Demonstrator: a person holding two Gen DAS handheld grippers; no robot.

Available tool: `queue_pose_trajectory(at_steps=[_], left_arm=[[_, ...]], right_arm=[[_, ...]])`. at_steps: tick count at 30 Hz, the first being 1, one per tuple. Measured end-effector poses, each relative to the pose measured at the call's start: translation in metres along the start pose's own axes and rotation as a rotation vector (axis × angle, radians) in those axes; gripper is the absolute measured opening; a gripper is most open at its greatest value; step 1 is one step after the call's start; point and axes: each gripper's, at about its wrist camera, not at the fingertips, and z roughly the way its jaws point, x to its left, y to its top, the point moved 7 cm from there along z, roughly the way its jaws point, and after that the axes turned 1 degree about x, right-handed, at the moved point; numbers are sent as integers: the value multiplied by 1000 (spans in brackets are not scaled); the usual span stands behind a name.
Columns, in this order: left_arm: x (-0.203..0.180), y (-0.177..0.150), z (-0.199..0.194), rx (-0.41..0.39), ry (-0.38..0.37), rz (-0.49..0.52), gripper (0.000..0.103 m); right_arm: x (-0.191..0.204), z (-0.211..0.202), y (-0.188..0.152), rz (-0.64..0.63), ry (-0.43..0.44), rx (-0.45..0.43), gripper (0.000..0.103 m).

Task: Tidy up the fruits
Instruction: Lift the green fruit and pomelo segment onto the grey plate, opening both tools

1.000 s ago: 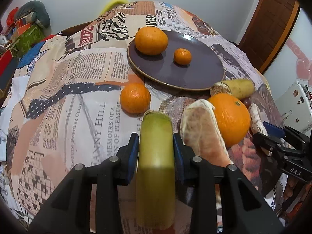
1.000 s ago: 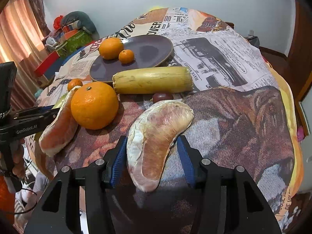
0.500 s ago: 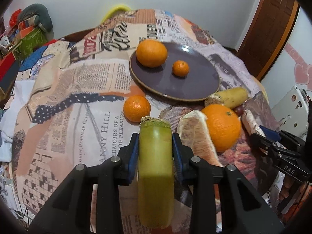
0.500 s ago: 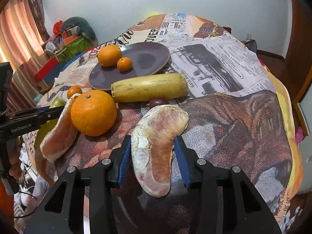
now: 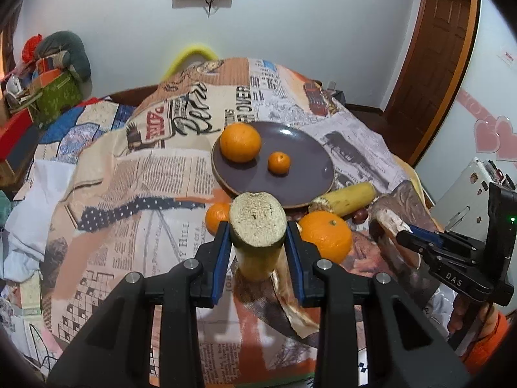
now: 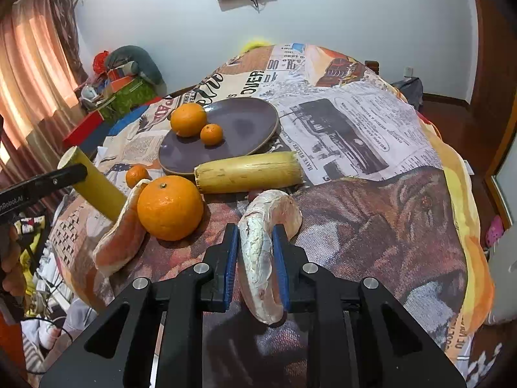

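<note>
My left gripper is shut on a yellow-green sugarcane piece, lifted with its cut end toward the camera; it also shows in the right wrist view. My right gripper is shut on a peeled pomelo segment, raised off the cloth. A dark plate holds a large orange and a small mandarin. On the cloth lie a big orange, a second pomelo segment, a small mandarin and another sugarcane piece.
The newspaper-print cloth covers a rounded table that drops off at the sides. A small dark fruit lies by the sugarcane. Boxes and bags stand at the far left. A wooden door is at the right.
Both grippers have lifted and tilted their loads: the left raised the sugarcane end-on, the right closed tighter on the pomelo segment and turned it upright off the cloth.
</note>
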Motion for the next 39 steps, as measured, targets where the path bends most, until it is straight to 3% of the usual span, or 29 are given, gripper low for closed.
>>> queue_pose_trajectory(at_steps=[19,29,39], left_arm=[[-9,60,-5,-114,-28,6,33],[-7,77,30,-85,-25,21,33],[-3,83,71,-30,-38,27,33]], right_arm=[[11,-25,70,-50,23,-175,19],[14,-7,105,-74,41,-212,19],[17,31,124,-88,62,-193,19]])
